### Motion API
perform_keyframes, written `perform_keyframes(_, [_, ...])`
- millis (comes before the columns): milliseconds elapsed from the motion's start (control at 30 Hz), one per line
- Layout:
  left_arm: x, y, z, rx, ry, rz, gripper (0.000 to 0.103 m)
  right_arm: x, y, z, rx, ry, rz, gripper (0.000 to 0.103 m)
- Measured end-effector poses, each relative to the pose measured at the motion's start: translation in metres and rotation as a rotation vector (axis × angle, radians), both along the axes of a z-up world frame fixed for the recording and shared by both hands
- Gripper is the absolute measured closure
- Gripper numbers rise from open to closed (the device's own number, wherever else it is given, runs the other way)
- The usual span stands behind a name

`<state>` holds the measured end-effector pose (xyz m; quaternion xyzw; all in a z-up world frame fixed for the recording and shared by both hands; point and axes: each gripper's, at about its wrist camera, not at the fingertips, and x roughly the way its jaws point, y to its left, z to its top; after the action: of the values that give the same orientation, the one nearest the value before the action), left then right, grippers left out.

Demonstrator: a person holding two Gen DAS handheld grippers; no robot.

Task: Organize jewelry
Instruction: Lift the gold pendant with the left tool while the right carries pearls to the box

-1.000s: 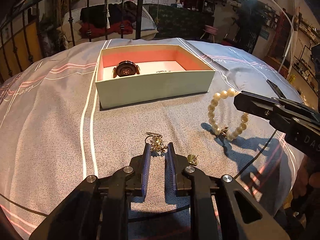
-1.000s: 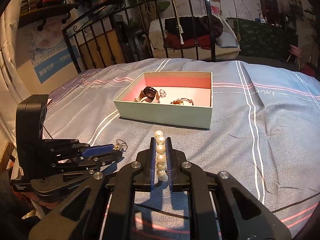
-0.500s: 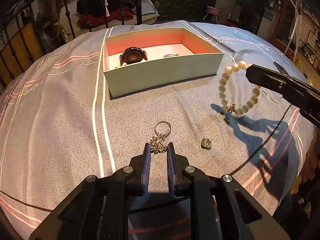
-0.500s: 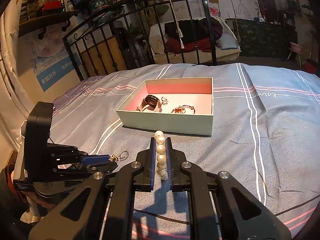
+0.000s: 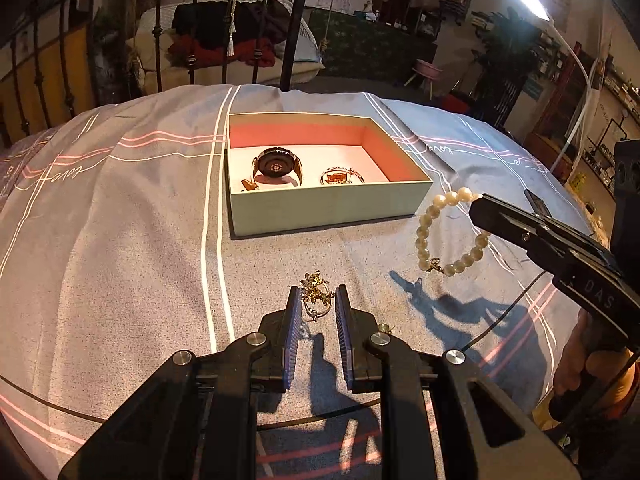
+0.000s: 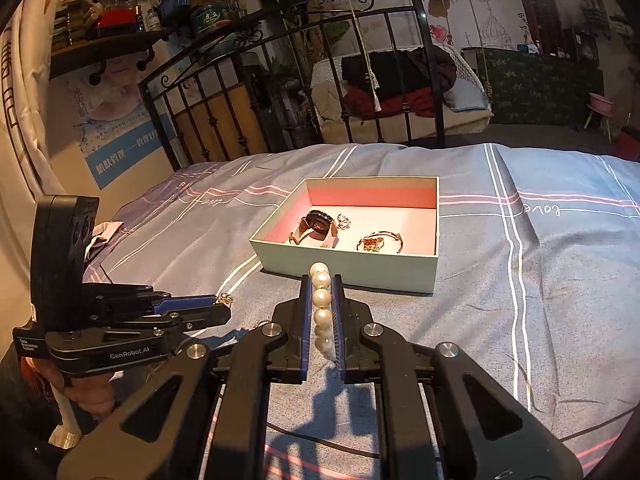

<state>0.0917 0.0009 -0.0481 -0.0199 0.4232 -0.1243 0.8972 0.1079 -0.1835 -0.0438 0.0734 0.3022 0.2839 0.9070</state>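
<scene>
The right gripper (image 6: 321,312) has its fingers closed on a pearl bracelet (image 5: 448,236), holding it above the bed (image 5: 120,248), just right of the near wall of the open box (image 5: 328,204). The left gripper (image 5: 317,312) holds a gold charm with a ring (image 5: 316,298) between its narrowly parted fingers. A watch (image 5: 276,166) and a bangle (image 6: 378,241) lie in the box.
</scene>
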Motion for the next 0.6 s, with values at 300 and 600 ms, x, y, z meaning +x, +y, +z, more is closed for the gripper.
perform_keyframes(300, [0.011, 0.001, 0.006, -0.013, -0.006, 0.02, 0.086, -0.001, 0.0, 0.004, -0.022, 0.004, -0.012, 0.093])
perform_keyframes(600, [0.03, -0.011, 0.019, -0.007, -0.039, 0.0, 0.086, 0.012, -0.007, 0.023, 0.02, -0.024, -0.056, 0.093])
